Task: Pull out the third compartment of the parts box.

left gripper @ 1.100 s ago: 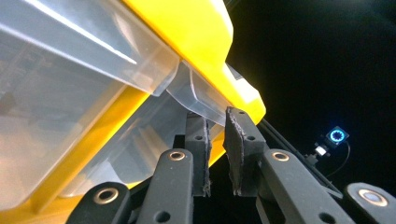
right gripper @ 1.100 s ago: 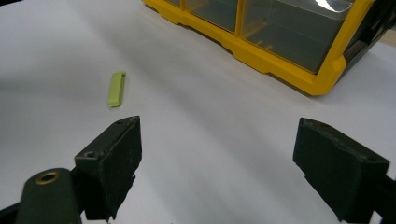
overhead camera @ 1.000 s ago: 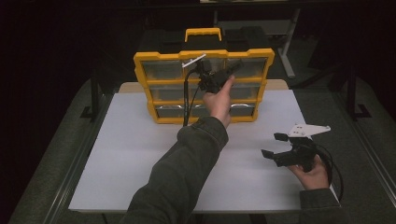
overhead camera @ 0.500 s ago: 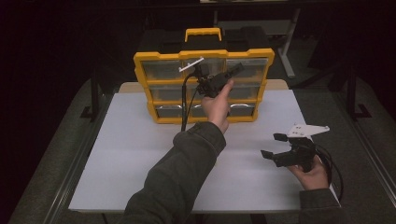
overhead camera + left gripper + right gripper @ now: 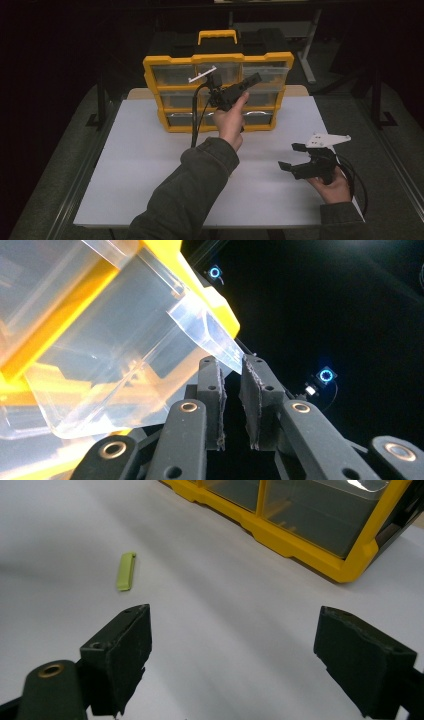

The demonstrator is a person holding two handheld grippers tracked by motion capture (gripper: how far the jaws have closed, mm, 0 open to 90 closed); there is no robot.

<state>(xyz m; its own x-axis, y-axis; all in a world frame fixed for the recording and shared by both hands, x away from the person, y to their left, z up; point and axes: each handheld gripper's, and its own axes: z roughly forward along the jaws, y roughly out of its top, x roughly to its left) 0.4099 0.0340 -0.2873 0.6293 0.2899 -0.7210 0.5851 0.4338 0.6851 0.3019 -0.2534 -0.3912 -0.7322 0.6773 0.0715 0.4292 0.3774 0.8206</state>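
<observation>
Left tool (image 5: 231,370) pinches clear drawer (image 5: 125,355) lip, seemingly – right tool (image 5: 230,655) apart, empty.

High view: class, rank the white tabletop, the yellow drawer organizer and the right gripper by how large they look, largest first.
1. white tabletop
2. yellow drawer organizer
3. right gripper
The organizer stands farther from the camera, so it may look smaller than it is; the order still holds.

Yellow organizer (image 5: 165,95) blocks table's far edge; white tabletop (image 5: 135,165) btwn it & near edge open, bar small green piece (image 5: 126,571).
</observation>
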